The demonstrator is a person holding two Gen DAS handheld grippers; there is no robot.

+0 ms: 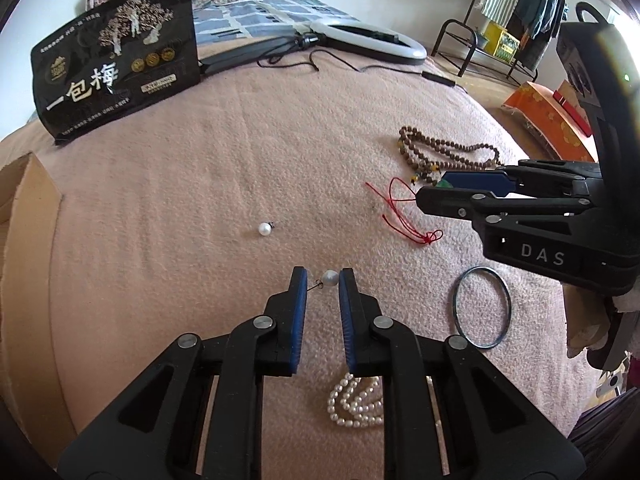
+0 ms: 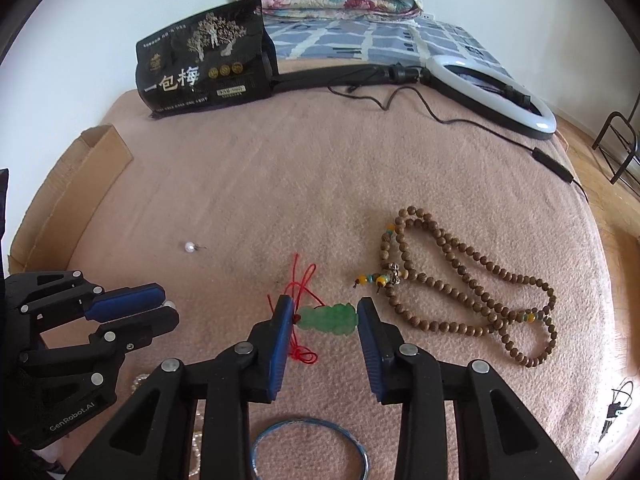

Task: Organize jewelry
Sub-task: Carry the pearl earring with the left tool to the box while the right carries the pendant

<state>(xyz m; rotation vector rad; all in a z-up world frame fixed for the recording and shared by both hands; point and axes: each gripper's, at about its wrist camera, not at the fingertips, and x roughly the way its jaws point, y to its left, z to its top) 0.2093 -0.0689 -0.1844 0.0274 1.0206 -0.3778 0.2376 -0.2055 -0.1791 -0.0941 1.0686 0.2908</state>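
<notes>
On the pink blanket, my left gripper (image 1: 323,276) is open with a pearl earring (image 1: 329,277) between its fingertips, touching the right pad. A second pearl earring (image 1: 265,228) lies farther ahead; it also shows in the right wrist view (image 2: 189,247). A pearl bracelet (image 1: 355,402) lies under the left gripper. My right gripper (image 2: 325,312) is open around a green jade pendant (image 2: 329,319) on a red cord (image 2: 303,284). A wooden bead necklace (image 2: 468,280) lies to its right. A blue-silver bangle (image 2: 310,446) lies below.
A cardboard box (image 2: 80,184) stands at the left edge of the bed. A black snack bag (image 2: 204,60) and a ring light (image 2: 492,92) with its cable lie at the back. Folded quilts are behind them. A clothes rack (image 1: 508,12) stands on the right.
</notes>
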